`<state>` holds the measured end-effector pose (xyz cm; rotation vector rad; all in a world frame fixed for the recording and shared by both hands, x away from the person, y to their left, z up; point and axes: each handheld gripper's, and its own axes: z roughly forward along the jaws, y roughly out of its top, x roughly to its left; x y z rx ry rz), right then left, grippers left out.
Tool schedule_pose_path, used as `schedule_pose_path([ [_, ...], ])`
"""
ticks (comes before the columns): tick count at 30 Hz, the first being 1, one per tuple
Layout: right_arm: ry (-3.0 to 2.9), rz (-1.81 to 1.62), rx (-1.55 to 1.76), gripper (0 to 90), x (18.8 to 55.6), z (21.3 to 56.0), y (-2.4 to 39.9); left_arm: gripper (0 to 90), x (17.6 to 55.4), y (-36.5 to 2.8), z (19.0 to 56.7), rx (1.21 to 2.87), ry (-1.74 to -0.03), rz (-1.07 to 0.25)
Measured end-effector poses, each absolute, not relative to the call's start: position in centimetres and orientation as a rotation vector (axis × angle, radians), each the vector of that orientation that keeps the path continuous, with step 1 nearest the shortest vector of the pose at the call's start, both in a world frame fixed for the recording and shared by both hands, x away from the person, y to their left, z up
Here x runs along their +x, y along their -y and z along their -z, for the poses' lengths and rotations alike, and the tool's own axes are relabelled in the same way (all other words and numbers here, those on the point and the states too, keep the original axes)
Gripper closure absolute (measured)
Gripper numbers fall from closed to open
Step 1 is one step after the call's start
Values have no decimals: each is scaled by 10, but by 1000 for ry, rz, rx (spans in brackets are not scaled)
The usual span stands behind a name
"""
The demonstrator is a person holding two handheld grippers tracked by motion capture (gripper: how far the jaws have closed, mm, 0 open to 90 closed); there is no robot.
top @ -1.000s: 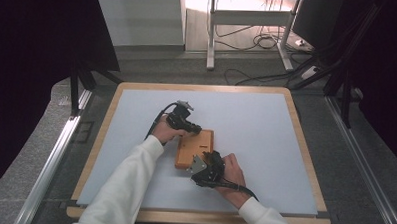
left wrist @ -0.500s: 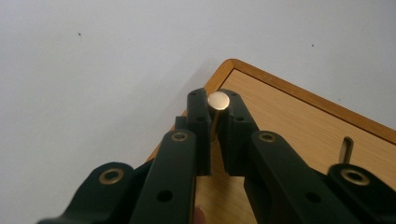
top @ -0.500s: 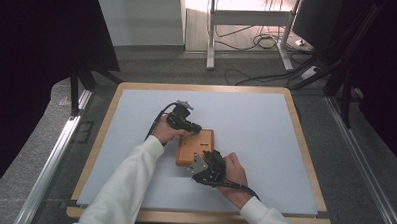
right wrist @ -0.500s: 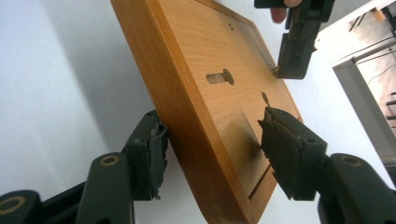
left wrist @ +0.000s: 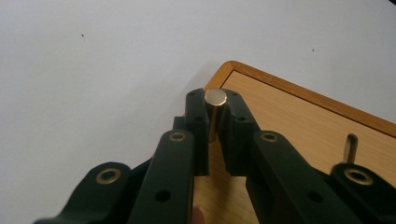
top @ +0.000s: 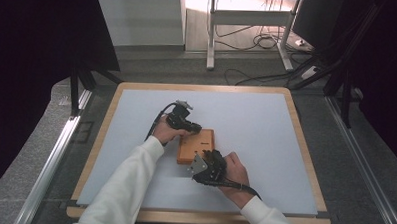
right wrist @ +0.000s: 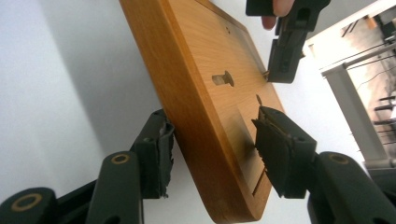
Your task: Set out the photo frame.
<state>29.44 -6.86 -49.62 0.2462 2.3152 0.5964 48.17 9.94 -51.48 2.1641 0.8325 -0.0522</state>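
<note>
the left gripper (left wrist: 215, 122) has its fingers clamped on a brass pin (left wrist: 215, 106) over the wooden board's (top: 196, 146) corner, seemingly not yet seated; the right gripper (right wrist: 212, 154) straddles the board's edge, fingers apart.

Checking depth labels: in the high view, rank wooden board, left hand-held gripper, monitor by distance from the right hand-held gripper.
1. Wooden board: right at the right hand-held gripper.
2. Left hand-held gripper: across the board, at its far-left corner.
3. Monitor: off the table, far right.
</note>
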Motion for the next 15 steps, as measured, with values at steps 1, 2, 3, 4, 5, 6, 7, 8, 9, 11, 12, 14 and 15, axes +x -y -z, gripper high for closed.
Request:
schedule_pose_path([
  [1,-2315,-596,246,487,294,496,69,825,482,-100,515,2163,-832,52],
  [2,-2313,-594,244,489,294,495,69,823,482,-100,515,2160,-832,53],
  [3,-2315,-598,243,490,295,494,69,817,482,-100,515,2159,-832,54],
  [4,-2314,-596,243,490,295,494,70,817,482,-100,515,2158,-831,53],
  [5,-2313,-596,242,492,295,494,70,813,482,-100,515,2157,-831,55],
  [6,-2312,-595,239,496,295,493,69,807,482,-100,515,2156,-831,55],
  [7,-2312,-595,239,496,295,493,69,807,482,-100,515,2155,-832,57],
  [8,-2310,-595,239,498,295,493,69,799,482,-100,515,2154,-831,60],
  [9,-2312,-596,239,499,295,492,70,791,482,-100,515,2153,-831,63],
  [11,-2306,-596,238,505,295,491,70,771,481,-100,514,2154,-829,66],
  [12,-2305,-596,237,507,295,491,70,760,481,-101,514,2154,-827,69],
  [14,-2301,-591,235,515,296,491,70,718,481,-102,513,2150,-826,80],
  [15,-2301,-580,224,520,297,491,70,687,481,-103,512,2149,-827,79],
])
